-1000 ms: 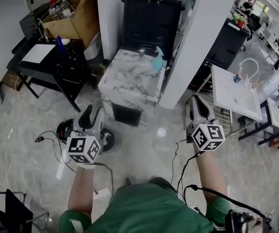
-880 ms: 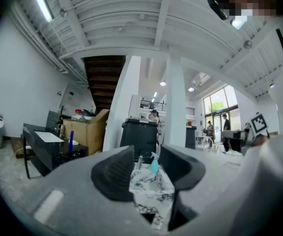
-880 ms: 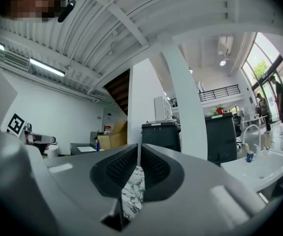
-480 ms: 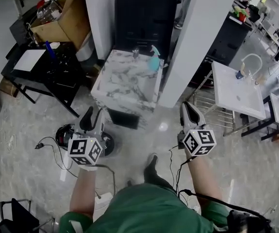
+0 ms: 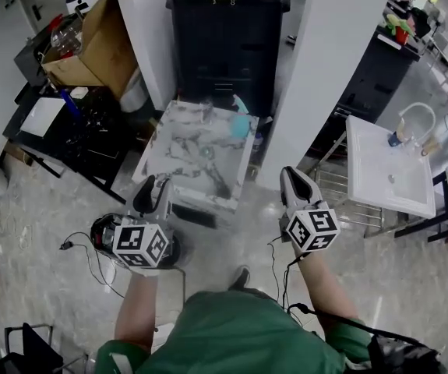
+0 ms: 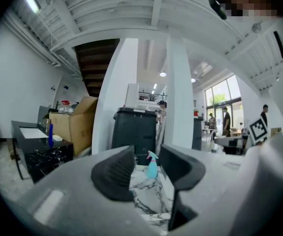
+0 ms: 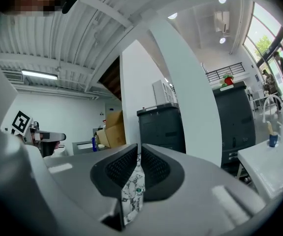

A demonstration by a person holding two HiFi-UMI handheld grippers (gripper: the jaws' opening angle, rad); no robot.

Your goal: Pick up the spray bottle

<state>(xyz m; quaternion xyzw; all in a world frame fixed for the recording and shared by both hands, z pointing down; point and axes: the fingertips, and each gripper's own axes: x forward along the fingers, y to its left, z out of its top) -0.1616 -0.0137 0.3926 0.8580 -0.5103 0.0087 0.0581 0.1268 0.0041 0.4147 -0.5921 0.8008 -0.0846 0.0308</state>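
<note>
Workshop floor w/ a marble-top table [image 5: 181, 142] mid-frame in the head view, black bin [image 5: 224, 45] behind it. The teal spray bottle [image 5: 240, 123] stands upright at the table's far right edge, upper centre of frame. Below-left of it, well apart, the left gripper [image 5: 152, 199] has jaws spread & empty; its own view shows the bottle in the gap, so it's lined up. Below-right, the right gripper [image 5: 296, 179] is pressed together, empty, prob. slightly nearer
</note>
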